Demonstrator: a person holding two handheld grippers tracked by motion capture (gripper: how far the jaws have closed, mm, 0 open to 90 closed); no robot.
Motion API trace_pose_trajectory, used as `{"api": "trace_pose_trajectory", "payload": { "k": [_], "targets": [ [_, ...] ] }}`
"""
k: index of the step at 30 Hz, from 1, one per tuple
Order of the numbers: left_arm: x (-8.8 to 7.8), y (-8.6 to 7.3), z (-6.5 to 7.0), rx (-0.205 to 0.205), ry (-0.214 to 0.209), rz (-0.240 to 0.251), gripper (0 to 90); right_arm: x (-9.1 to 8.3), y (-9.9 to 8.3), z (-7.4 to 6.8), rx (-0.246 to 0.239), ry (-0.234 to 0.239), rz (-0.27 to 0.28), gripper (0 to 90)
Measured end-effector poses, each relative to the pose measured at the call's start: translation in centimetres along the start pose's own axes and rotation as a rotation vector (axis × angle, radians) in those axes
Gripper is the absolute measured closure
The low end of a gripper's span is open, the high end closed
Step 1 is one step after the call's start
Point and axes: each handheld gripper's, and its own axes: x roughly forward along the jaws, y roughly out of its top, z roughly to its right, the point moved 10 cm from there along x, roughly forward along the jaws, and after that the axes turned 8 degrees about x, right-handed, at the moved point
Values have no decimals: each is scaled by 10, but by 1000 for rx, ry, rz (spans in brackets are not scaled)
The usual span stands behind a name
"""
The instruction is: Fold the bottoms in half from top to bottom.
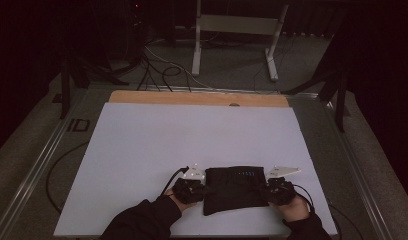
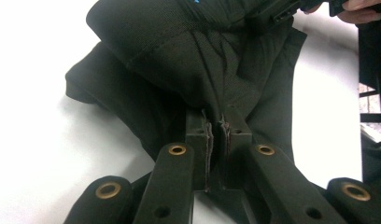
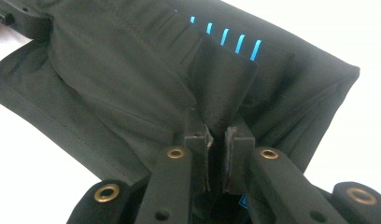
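The black garment (image 1: 235,187) lies folded near the front edge of the white worktop (image 1: 142,150), with a row of small blue marks (image 3: 224,35) on its top layer (short slanted dashes). The left tool (image 2: 215,125) pinches the cloth at the garment's left end, jaws nearly together on a gathered fold. The right tool (image 3: 216,133) grips the right end the same way, jaws narrow on the fabric. A hand (image 1: 184,200) holds each tool, dark sleeves behind.
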Motion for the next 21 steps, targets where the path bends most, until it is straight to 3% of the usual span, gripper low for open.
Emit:
{"api": "trace_pose_trajectory", "payload": {
  "k": [2, 5, 9, 16, 21],
  "targets": [
    [-1, 0, -3, 8, 5, 0, 844, 1, 1, 0, -8, -8, 1, 825],
    [0, -2, 0, -17, -31, -3, 842, 2, 1, -1, -18, -16, 2, 825],
    [1, -3, 3, -8, -29, -2, 831, 2, 1, 1, -6, -17, -1, 817],
    [-3, 0, 4, -17, -42, 13, 756, -2, 2, 0, 16, -13, 5, 715],
    [-16, 5, 6, -40, -43, 26, 662, -12, 5, 0, -23, -23, -2, 608]
  ]
}}
